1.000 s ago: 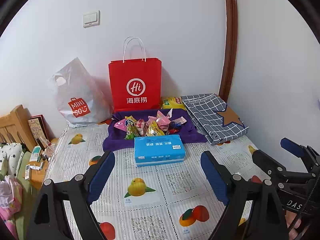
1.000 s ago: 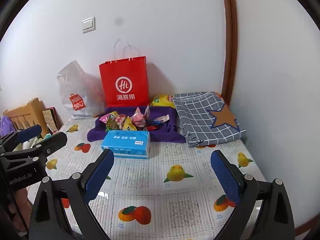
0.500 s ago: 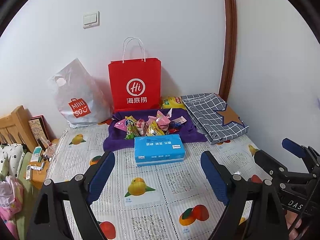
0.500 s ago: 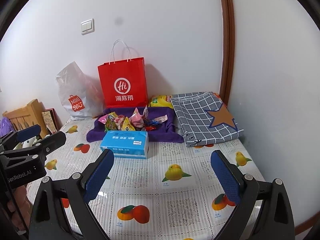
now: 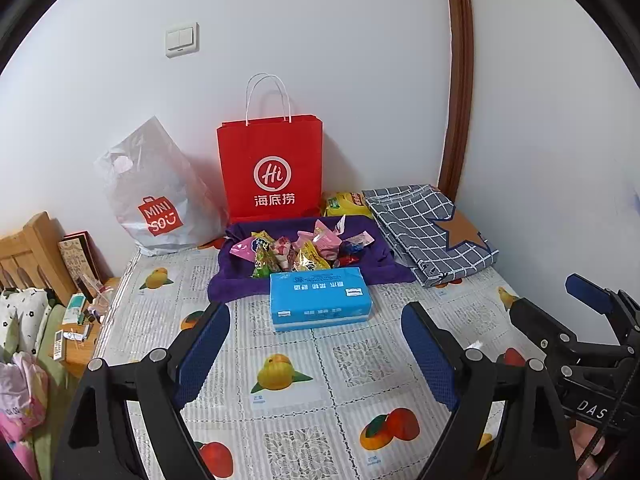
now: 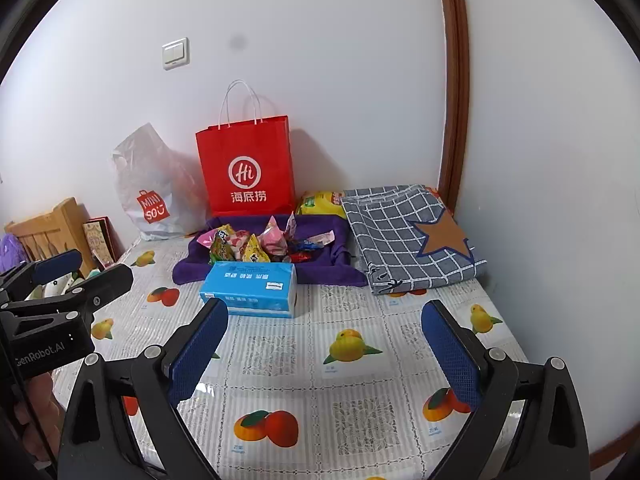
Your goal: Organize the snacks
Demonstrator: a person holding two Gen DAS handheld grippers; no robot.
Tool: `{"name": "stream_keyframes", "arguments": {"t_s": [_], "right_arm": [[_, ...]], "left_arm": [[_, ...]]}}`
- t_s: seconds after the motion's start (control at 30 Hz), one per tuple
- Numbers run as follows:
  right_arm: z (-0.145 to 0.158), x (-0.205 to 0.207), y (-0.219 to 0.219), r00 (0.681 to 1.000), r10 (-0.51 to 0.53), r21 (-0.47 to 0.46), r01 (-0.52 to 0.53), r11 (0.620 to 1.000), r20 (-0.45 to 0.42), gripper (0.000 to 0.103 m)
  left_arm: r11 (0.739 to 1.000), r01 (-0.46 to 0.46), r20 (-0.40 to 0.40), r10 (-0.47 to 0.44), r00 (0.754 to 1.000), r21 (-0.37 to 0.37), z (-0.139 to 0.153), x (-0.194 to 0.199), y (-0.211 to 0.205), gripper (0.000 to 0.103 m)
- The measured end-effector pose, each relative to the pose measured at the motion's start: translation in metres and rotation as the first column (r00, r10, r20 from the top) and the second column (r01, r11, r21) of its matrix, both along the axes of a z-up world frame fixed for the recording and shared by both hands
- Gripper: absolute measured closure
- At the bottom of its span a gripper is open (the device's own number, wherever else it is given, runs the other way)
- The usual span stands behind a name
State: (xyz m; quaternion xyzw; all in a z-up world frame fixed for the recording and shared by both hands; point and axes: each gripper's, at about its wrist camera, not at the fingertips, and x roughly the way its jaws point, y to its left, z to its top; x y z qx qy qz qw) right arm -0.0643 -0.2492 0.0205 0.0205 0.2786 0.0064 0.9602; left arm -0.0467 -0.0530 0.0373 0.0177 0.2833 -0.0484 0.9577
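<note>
Left wrist view: a heap of small foil and plastic snack packets (image 5: 298,249), pink, yellow, green and red, lies on a purple cloth (image 5: 384,270) at the back of the table.
Snack packets, lie: loose and jumbled, twisted ends sticking up at mixed angles; the heap shares no single heading, and its long axis runs left to right across the cloth.
Progress: the heap sits gathered on the cloth, yet unsorted; this fits either snacks waiting to be put away or snacks already collected there. Which it is I cannot tell.
Blue tissue pack (image 5: 319,295): just in front of the cloth, touching its near edge, long side across the view.
Behind: a red paper carrier bag (image 5: 270,168) stands upright against the wall, a grey plastic shopping bag (image 5: 154,196) beside it, a yellow packet (image 5: 346,203) to the other side.
Grey checked folded fabric (image 6: 404,236): beside the cloth, by the corner.
Left gripper (image 5: 316,354): spread wide, nothing between its blue pads, low over the fruit-print tablecloth (image 5: 280,400).
Right gripper (image 6: 324,350): likewise spread and empty, well short of the snacks.
</note>
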Motion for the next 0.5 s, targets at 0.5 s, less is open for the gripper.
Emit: {"name": "stream_keyframes", "arguments": {"t_s": [0.5], "right_arm": [[0.0024, 0.0, -0.0015, 1.0, -0.002, 0.002, 0.002, 1.0, 0.0, 0.006]], "left_arm": [[1.0, 0.001, 0.002, -0.001, 1.0, 0.002, 0.0009, -0.0011, 0.0004, 0.016]]}}
